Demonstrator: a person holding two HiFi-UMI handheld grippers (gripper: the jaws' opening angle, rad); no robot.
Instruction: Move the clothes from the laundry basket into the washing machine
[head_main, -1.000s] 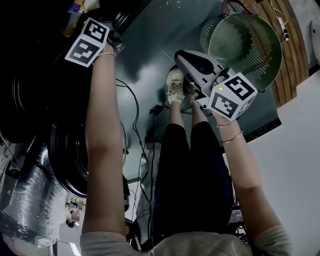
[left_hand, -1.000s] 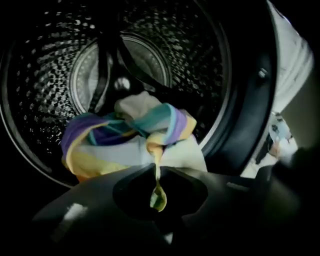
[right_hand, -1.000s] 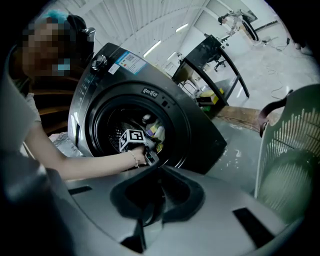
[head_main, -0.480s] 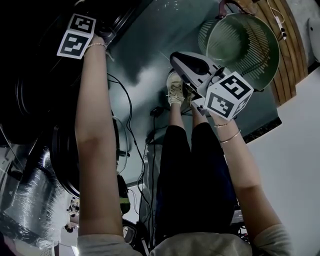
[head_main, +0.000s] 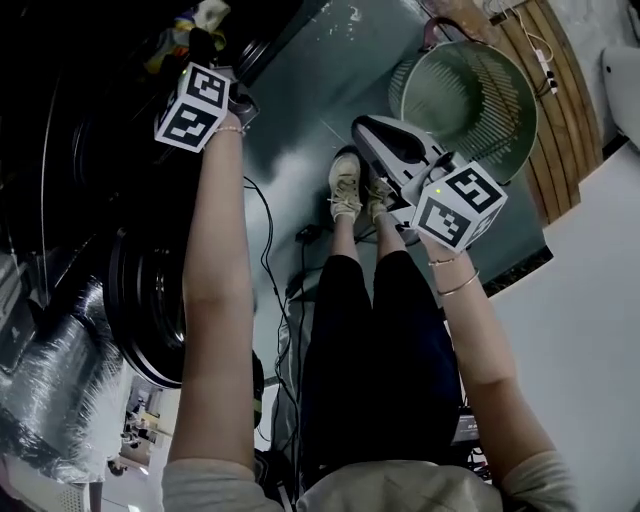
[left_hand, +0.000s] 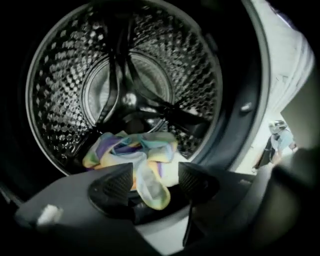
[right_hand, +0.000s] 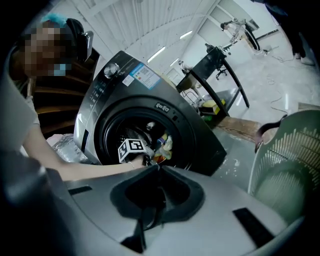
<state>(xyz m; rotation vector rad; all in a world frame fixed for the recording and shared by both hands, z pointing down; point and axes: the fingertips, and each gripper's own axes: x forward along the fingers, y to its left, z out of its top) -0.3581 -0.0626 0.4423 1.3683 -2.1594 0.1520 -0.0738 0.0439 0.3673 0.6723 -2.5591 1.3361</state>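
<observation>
Tie-dye garment (left_hand: 131, 150) sitting at the drum (left_hand: 60, 80) lip
One tail dangles between the left gripper's (left_hand: 155, 181) jaws, which have just been opening and aren't pinching it; I'd back out straight so nothing snags. Right gripper (right_hand: 159, 172) is clenched, empty.

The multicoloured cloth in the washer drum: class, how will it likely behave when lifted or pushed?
Probably floppy: the cloth lies crumpled in the drum, one end drooping forward. Likely light for its size, as it looks thin. Pushed, it should bunch up rather than roll.
</observation>
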